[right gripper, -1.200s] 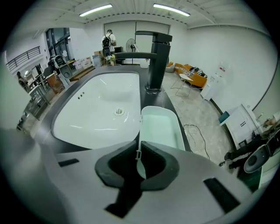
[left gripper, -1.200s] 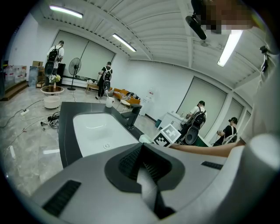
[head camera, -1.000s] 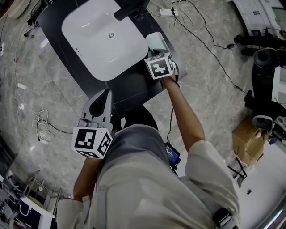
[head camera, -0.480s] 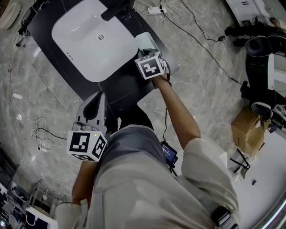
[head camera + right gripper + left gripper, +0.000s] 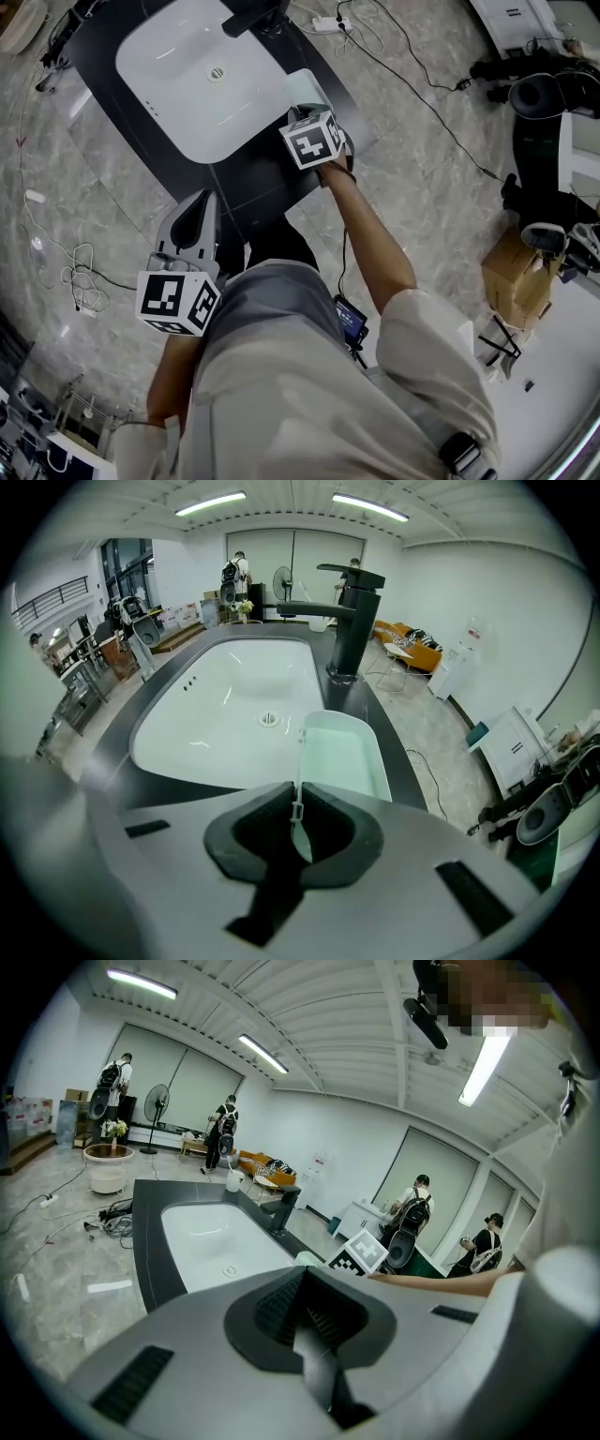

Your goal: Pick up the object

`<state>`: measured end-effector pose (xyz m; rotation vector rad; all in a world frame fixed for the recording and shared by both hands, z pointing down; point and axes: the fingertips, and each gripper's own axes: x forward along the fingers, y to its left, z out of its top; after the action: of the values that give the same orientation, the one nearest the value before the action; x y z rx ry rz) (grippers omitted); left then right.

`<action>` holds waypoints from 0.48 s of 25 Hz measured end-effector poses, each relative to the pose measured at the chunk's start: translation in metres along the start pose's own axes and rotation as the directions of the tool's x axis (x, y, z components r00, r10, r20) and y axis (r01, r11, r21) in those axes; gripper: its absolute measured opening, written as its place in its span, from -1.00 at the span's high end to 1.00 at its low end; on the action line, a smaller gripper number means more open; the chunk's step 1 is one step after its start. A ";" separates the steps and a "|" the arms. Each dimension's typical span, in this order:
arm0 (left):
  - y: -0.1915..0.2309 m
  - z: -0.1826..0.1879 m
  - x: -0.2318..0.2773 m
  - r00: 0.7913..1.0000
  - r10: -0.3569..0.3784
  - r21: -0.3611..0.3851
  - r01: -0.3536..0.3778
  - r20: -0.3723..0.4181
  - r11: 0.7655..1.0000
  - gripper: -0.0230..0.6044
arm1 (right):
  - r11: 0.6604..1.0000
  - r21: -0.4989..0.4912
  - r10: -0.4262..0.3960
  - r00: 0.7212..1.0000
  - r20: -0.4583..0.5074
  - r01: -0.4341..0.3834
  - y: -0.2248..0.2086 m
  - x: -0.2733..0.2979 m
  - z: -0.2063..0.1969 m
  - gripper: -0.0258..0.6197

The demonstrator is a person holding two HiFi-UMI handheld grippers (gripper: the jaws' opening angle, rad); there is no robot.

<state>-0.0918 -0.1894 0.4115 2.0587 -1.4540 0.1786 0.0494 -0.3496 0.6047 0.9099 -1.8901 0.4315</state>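
I see the black counter (image 5: 253,187) with its white basin (image 5: 187,84) and dark faucet (image 5: 352,621). The pale green container (image 5: 342,757) sits beside the basin's edge, near the faucet. My right gripper (image 5: 296,808) pinches its thin side wall. My left gripper (image 5: 305,1307) hangs back, jaws together, empty.
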 end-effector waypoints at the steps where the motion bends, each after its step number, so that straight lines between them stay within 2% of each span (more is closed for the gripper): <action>1: 0.001 0.000 -0.001 1.000 0.000 0.000 0.000 0.001 1.000 0.91 | 1.000 -0.003 -0.004 1.000 0.001 0.004 0.001 0.000 0.000 0.82; 12: -0.001 -0.004 -0.012 1.000 -0.008 0.007 0.007 0.007 1.000 0.91 | 1.000 0.003 0.030 1.000 0.005 -0.030 0.020 -0.012 -0.007 0.82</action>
<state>-0.0950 -0.1768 0.4093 2.0720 -1.4514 0.1742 0.0420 -0.3277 0.5988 0.8867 -1.9101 0.4500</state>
